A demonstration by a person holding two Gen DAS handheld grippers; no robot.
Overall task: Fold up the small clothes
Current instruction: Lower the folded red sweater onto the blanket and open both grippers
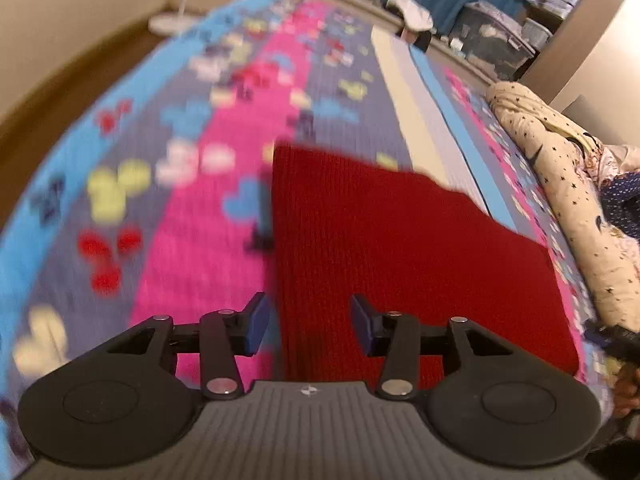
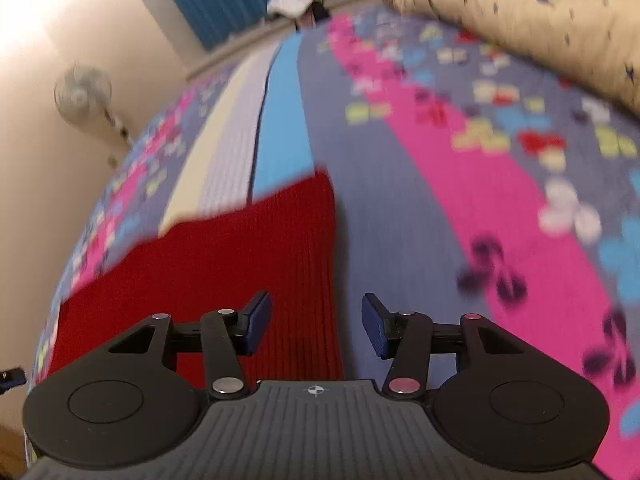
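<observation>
My left claw [image 1: 306,324] stands wide, its blue pads empty, above the left edge of the red knit [image 1: 400,260], a ribbed rectangle lying flat on the bedspread [image 1: 180,208]; my right claw [image 2: 316,326] is likewise wide and empty, over the knit's [image 2: 240,264] right edge. The bedspread [image 2: 460,200] is a woven cloth in pink, grey and blue bands with small mouse-head motifs, blurred in both views. A cream star-print quilt [image 1: 560,184] lies bunched along the far side, cut off by the frame; the quilt [image 2: 520,12] is also blurred in the right view. The knit's near edge is hidden behind each claw's black body, and whether the knit is already folded cannot be told
</observation>
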